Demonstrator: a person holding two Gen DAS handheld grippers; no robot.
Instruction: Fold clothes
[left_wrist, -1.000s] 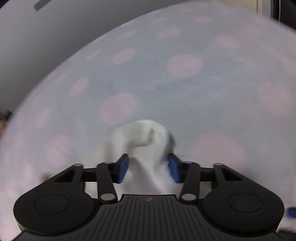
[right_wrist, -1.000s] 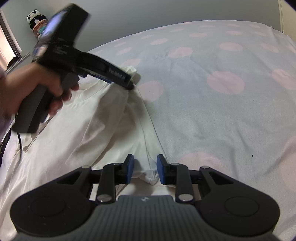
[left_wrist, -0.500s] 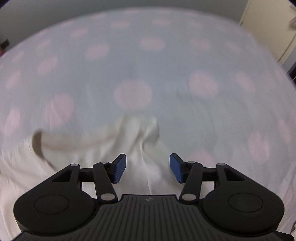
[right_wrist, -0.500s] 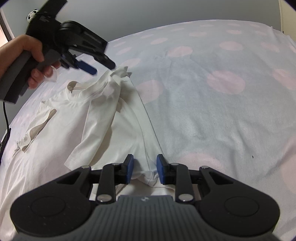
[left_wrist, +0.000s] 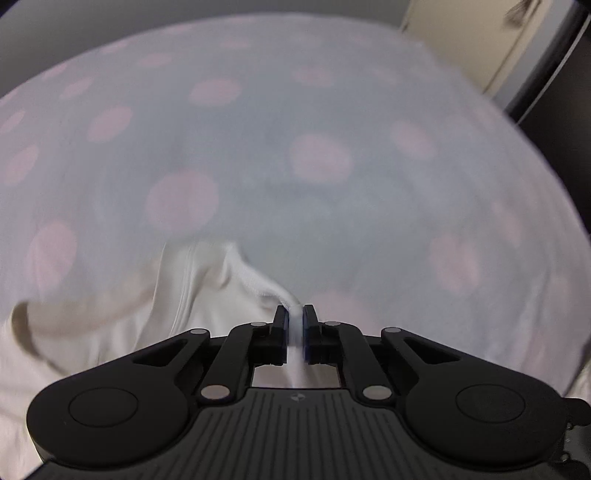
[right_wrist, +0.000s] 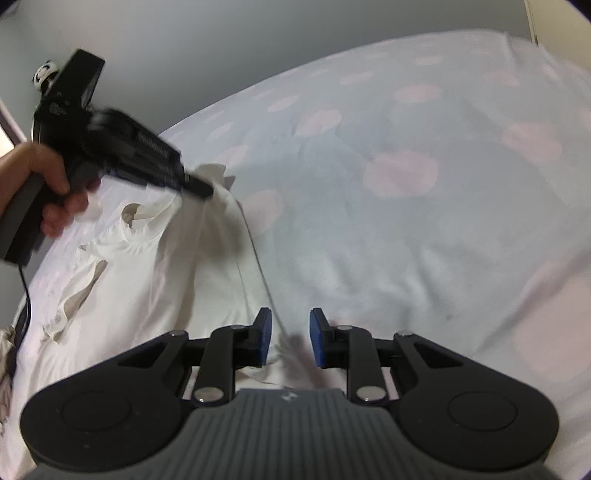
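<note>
Pinched between the closed pads of the left gripper (left_wrist: 294, 320) is a fold of one white T-shirt (right_wrist: 155, 280). The right gripper (right_wrist: 290, 341) is held parted over the shirt's hem. One polka-dot bedsheet (right_wrist: 406, 229) lies beneath the shirt.

Left wrist view: no readable text; only a small pale emblem, too tiny to make out, on the ribbed black body of the left hand-held gripper (left_wrist: 294, 328).
Right wrist view, near body: a similar small mark on the right hand-held gripper (right_wrist: 287, 341), illegible.
Right wrist view, far gripper: pale lettering along its black side, blurred, unreadable.
</note>
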